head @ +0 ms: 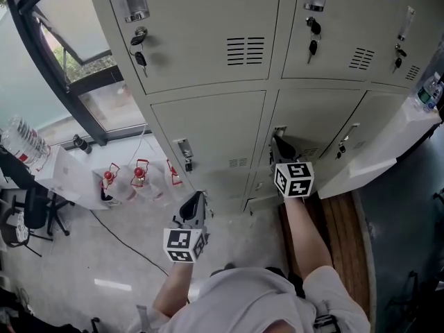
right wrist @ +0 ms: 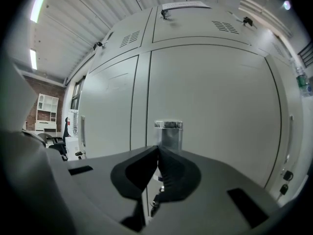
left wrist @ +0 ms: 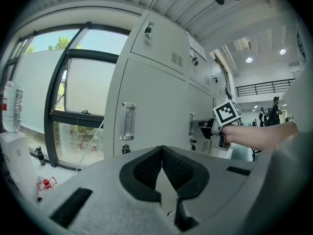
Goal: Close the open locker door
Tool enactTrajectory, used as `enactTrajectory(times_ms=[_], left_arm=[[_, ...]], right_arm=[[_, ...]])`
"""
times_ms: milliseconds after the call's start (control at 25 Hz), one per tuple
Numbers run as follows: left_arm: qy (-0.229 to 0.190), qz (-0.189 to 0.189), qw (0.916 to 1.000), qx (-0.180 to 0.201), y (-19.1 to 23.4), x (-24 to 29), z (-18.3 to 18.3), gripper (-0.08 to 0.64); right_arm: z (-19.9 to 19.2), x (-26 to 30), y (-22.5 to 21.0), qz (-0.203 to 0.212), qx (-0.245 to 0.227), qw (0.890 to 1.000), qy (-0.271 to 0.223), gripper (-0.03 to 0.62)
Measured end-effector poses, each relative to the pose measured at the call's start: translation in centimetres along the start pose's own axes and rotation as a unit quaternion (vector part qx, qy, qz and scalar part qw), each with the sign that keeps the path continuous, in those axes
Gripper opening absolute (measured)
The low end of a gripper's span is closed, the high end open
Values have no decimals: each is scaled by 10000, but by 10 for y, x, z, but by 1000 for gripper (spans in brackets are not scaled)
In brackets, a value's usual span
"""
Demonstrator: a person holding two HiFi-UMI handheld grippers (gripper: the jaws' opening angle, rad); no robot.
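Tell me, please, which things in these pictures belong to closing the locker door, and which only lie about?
For the job:
- right claw, shut
- door handle, just ahead of it
- locker door that carries the handle

Lying about:
- left claw, shut, idle
- water bottles
- red-topped containers
- floor cable
- keys in an upper locker

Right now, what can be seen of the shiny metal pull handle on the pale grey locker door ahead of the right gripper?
The shiny metal pull handle is a narrow upright strip with a capped top, mounted near the left edge of the pale grey locker door. Its lower part is hidden behind the right gripper, whose shut, empty jaws point at it; whether they touch it cannot be told.
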State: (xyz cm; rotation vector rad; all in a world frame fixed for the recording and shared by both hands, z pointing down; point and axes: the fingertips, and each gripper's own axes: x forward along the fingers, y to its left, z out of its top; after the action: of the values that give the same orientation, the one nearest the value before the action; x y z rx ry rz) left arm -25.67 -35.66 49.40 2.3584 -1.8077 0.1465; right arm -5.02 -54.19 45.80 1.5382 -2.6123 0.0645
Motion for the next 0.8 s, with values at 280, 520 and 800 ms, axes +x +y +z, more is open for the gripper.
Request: enactTrajectory(times_ms=[280, 520, 800], left_arm=[[-90, -136, 9998, 80, -11, 1, 7, 8], [-135, -255, 9996, 75, -16, 3, 9, 8], [-249, -576, 9979, 129, -39, 13, 18, 8]], right_arm=[[0, -7, 2, -40, 36, 10000, 5, 14], [0, -45, 8, -119, 58, 9997, -208, 14], [-5, -108, 18, -391, 88, 9978, -537, 14]])
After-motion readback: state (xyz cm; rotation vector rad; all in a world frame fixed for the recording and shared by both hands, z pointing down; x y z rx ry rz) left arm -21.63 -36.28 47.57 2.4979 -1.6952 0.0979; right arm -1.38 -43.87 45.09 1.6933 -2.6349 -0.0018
